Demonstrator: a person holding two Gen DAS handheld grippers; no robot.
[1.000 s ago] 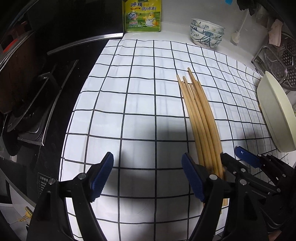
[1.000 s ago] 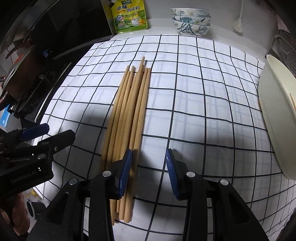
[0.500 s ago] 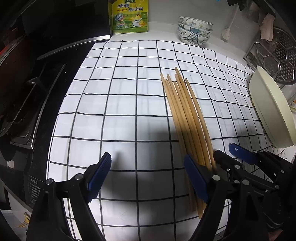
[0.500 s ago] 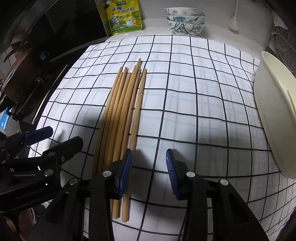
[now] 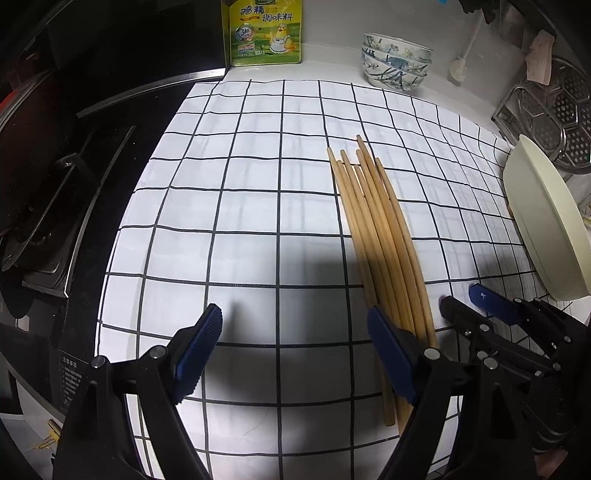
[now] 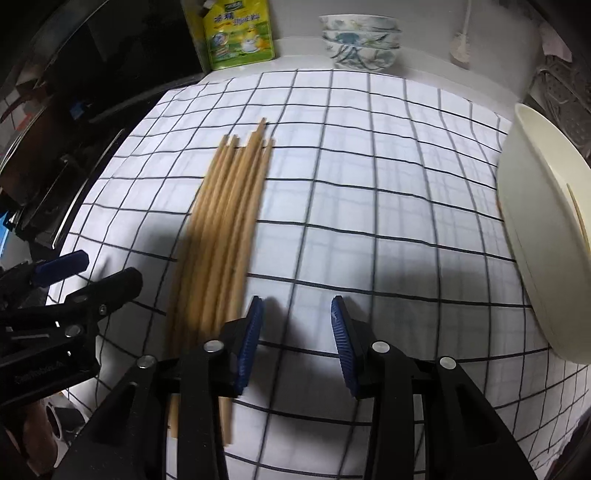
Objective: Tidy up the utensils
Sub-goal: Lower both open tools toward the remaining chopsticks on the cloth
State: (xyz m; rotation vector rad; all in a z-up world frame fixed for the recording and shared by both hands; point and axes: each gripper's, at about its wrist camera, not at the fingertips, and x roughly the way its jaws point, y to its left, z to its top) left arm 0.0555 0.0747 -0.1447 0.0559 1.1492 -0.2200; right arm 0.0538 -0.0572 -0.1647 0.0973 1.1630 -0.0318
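Left gripper: jaws wide apart with nothing but cloth between them; they have just been opening. It hangs over the near part of the cloth, pointing steeply down, and its right-hand pad lies over the near ends of the chopsticks (whether it touches them cannot be told).
Right gripper: jaws apart at a middling gap, nothing between the pads. Its left-hand pad sits just beside the right edge of the chopstick bundle.
Chopsticks: a bundle of about six or seven wooden sticks lying flat on the cloth, side by side and touching, tips fanned slightly at the far end. In the left view they run from about 5 o'clock up toward 1 o'clock; in the right view they sit at about 9 o'clock of centre (that view is motion-blurred).
Checked cloth: white with a black grid, spread over the counter.
Cream dish: at 3 o'clock, at the cloth's right edge, well apart from the chopsticks.
Stacked bowls: blue-patterned, beyond the cloth at 1 o'clock.
Seasoning pouch: yellow-green, upright at 12 o'clock by the wall.
Steamer rack: metal, perforated, at 2 o'clock behind the dish.
Stove: dark, at 9 o'clock, beside the cloth.
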